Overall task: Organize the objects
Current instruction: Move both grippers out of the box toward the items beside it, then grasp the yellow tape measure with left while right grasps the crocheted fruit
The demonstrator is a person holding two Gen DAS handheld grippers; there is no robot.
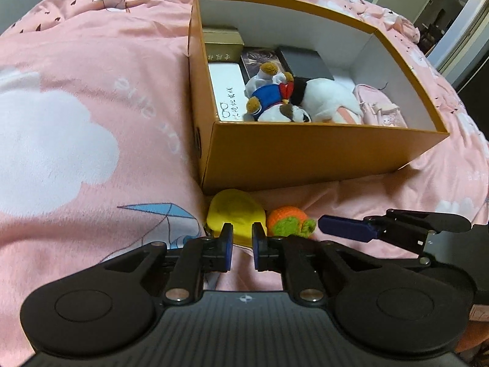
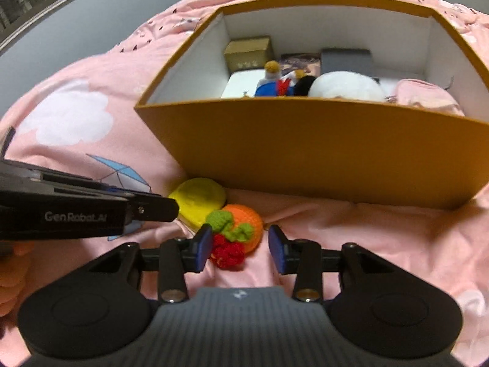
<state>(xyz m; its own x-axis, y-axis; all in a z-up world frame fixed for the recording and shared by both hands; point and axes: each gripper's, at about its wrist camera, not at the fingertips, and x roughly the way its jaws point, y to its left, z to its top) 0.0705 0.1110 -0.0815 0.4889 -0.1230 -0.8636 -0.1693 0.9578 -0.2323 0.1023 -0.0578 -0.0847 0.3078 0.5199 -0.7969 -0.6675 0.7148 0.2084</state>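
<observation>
A yellow soft toy (image 1: 235,211) (image 2: 198,198) and an orange crochet fruit (image 1: 285,218) (image 2: 244,217) with green leaves and a red knitted part (image 2: 227,252) lie on the pink bedspread, just in front of the orange cardboard box (image 1: 305,153) (image 2: 305,153). My left gripper (image 1: 243,238) points down at the yellow toy with a narrow gap between its pads, which do not squeeze it. My right gripper (image 2: 241,249) stands open around the crochet fruit. Its left pad is close to the red part and its right pad is well apart from it.
The box holds a plush in blue clothes (image 1: 269,98), a white plush (image 1: 330,98), a pink pouch (image 1: 379,107), a white case (image 1: 226,91), a gold box (image 1: 223,46) and a black box (image 1: 308,64). The pink bedspread (image 1: 91,91) spreads to the left. A doorway is at far right.
</observation>
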